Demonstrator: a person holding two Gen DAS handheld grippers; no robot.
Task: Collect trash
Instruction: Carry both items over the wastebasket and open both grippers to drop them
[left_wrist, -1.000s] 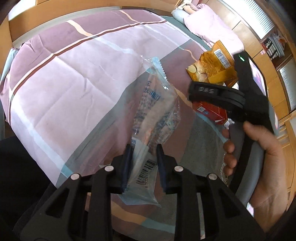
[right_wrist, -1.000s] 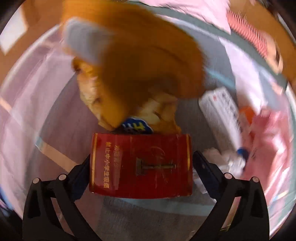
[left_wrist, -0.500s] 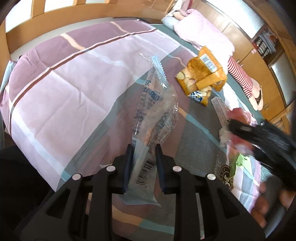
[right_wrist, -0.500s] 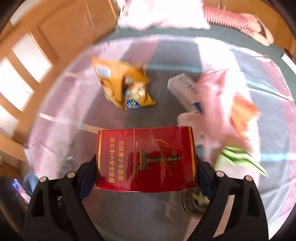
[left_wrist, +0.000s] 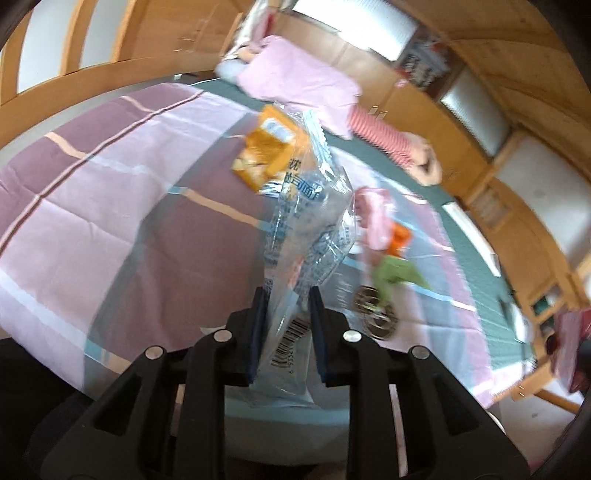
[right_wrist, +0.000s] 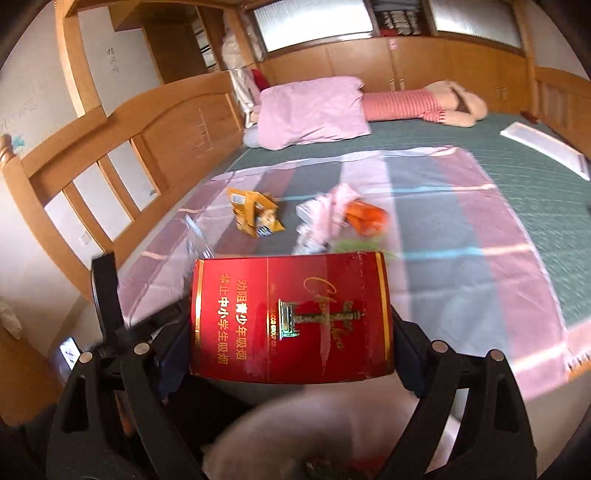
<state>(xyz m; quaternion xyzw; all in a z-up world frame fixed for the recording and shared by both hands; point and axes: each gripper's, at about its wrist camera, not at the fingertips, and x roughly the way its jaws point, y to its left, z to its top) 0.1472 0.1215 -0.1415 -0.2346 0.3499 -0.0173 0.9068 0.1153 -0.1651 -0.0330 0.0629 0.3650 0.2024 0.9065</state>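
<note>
Red carton: your right gripper (right_wrist: 291, 328) clamps a red cigarette box (right_wrist: 290, 317) by its two short ends, fingers pressed against each side. Its long axis runs crosswise between the fingers, broad printed face toward the camera, lettering turned on its side. It hangs off the bed, above the near edge of the striped sheet (right_wrist: 461, 266).

Your left gripper (left_wrist: 286, 325) pinches a clear plastic wrapper (left_wrist: 306, 229) at its barcode end. The wrapper's long axis runs straight away from the fingers, serrated end pointing toward the far side of the bed, body crumpled and leaning slightly right.

Beyond both, on the sheet: an orange snack bag (right_wrist: 255, 216) to the left, crumpled and open. Just right of it lies a loose heap, with pink plastic (right_wrist: 334, 206) over an orange packet (right_wrist: 365, 218), white paper at its near side and a green scrap (left_wrist: 397, 271) closest to you. A round metal cap (left_wrist: 375, 312) sits nearer still; blur hides its detail.

Farther back, a pink pillow (right_wrist: 310, 110) and a striped bolster (right_wrist: 402, 105) lie against the wooden headboard (right_wrist: 177, 129).
</note>
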